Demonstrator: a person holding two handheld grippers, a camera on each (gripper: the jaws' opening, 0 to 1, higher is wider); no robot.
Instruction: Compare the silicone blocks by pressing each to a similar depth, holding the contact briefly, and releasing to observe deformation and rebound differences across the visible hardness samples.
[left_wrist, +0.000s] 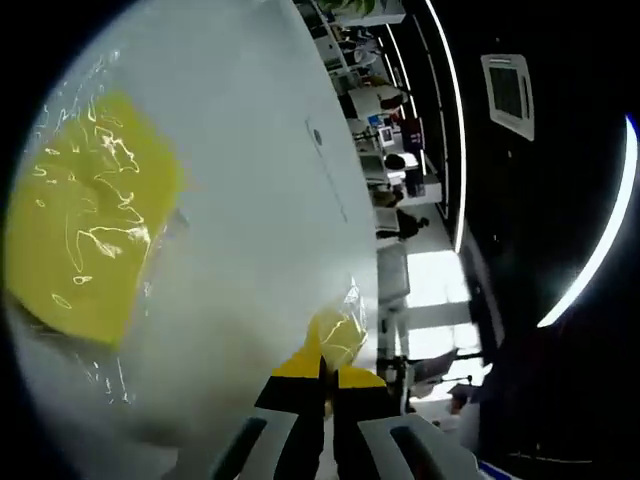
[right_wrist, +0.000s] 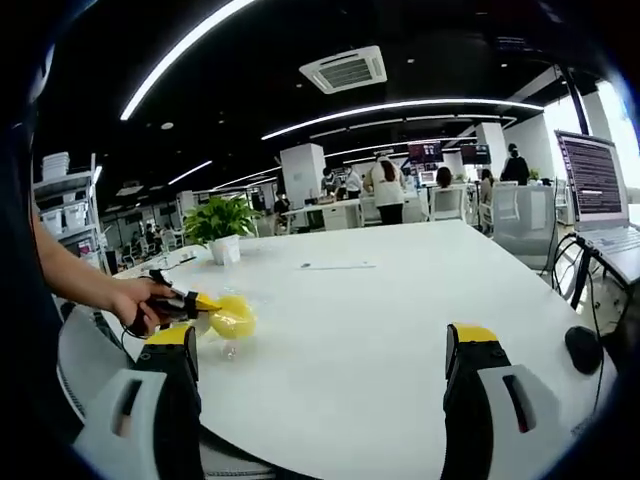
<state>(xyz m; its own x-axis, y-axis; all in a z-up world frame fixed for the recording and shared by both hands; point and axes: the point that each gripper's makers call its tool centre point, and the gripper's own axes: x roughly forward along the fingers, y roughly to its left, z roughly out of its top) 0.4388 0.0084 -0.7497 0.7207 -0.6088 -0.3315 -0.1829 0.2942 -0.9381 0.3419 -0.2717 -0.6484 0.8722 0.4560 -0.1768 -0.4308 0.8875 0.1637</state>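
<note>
We see a small yellow block in clear wrap (left_wrist: 340, 335) pinched between the closed tips of the left hand-held gripper (left_wrist: 328, 372), near the edge of the white surface (left_wrist: 260, 200). A larger wrapped yellow block (left_wrist: 90, 220) lies apart from it, further in on the surface. We judge the press on the small block to be under way, with release and the larger block left. The right hand-held gripper (right_wrist: 320, 345) hangs wide open over the surface, holding nothing.

Broad bare white table (right_wrist: 380, 330); potted plant (right_wrist: 222, 228) at far edge, laptop (right_wrist: 600, 190) at right.
</note>
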